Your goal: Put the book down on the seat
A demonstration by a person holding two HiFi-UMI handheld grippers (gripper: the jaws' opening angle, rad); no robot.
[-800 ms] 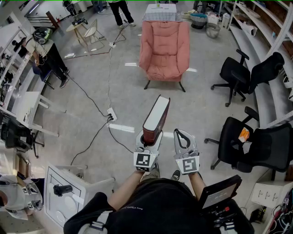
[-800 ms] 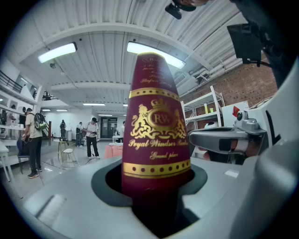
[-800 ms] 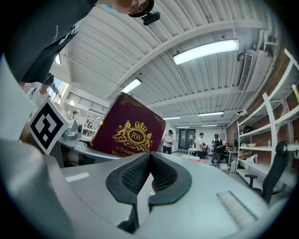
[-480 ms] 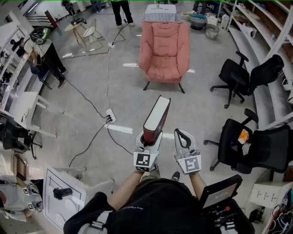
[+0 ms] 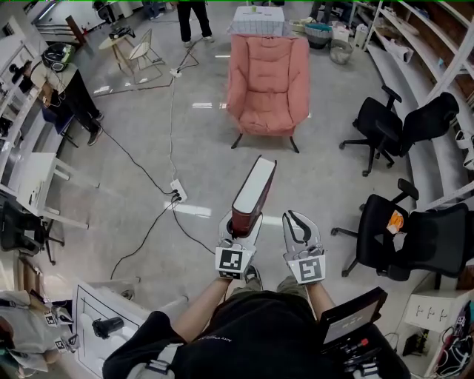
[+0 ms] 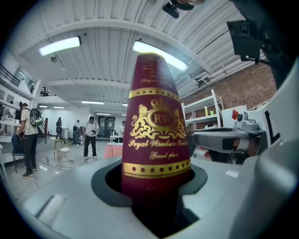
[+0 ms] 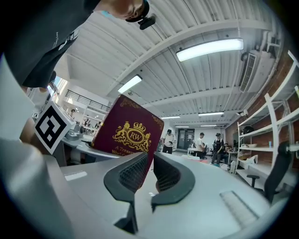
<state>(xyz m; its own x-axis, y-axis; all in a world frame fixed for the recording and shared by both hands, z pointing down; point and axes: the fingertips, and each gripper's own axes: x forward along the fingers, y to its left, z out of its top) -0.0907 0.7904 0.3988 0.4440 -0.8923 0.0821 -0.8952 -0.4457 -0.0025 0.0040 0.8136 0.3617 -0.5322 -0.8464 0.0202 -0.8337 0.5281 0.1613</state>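
Left gripper (image 5: 240, 224) pinches the book (image 5: 253, 191) by its near end, its long axis pointing ahead of the jaws. Right gripper (image 5: 297, 224) is just beside, jaws together, empty. The armchair seat (image 5: 266, 115) is straight ahead, well apart.

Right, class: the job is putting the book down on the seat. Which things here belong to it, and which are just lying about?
Job: book; left gripper, shut on it; pink armchair.
Lying about: black office chairs; floor power strip; checked box.
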